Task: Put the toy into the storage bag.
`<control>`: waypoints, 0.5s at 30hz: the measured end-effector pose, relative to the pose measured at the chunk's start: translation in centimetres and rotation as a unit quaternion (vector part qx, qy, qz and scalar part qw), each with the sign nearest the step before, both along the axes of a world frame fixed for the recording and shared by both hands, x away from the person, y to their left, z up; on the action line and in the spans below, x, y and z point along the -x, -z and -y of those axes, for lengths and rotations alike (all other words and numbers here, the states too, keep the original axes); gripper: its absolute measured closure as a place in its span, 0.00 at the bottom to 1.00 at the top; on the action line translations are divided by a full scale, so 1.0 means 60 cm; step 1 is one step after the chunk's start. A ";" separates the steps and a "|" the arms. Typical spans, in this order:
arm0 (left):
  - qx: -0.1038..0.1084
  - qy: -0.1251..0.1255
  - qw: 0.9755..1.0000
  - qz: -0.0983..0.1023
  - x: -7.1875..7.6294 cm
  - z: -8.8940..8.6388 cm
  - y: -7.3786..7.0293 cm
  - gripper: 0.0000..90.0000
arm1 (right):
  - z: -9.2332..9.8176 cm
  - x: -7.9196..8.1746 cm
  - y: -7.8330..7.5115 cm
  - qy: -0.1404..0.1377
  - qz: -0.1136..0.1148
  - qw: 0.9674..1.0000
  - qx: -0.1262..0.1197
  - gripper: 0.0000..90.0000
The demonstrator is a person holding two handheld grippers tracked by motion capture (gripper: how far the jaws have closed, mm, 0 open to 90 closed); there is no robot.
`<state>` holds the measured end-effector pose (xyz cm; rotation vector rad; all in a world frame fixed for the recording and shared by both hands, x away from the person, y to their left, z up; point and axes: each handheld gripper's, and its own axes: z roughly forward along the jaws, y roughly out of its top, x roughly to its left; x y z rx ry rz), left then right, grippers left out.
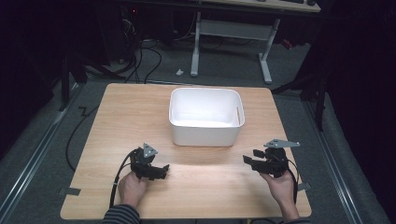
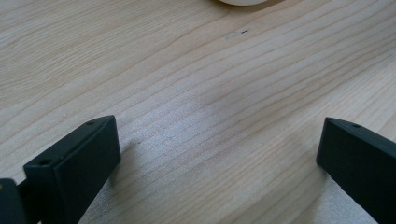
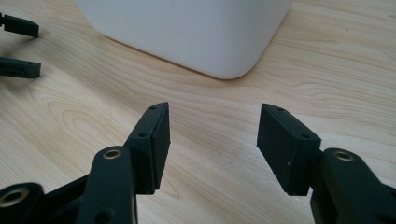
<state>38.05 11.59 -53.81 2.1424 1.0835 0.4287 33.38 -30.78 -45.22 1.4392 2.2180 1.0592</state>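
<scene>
Presently: white rounded-corner plastic bin, mid wooden tabletop, empty, likely light, stiff, slick-walled; best taken by the rim. Left claw and right claw both spread, holding nothing, near its front.

A white, round-cornered plastic bin stands upright and open-topped on the wooden table's far middle.

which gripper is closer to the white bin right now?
Left, though only slightly. The left gripper sits just short of the bin, off its near-left corner. The right gripper sits off the near-right corner, a bit farther out. Both are open and hold nothing.
</scene>
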 end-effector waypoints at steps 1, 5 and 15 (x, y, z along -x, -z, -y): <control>0.000 0.000 1.000 0.000 0.000 0.000 0.000 0.00 | 0.000 0.000 0.000 0.000 0.000 1.000 0.000 0.49; 0.000 0.000 1.000 0.000 0.000 0.000 0.000 0.00 | 0.000 -0.003 0.011 0.004 -0.008 1.000 -0.001 0.49; 0.000 0.000 1.000 0.000 0.000 0.000 0.000 0.00 | 0.006 -0.011 0.037 0.015 -0.014 1.000 0.000 0.50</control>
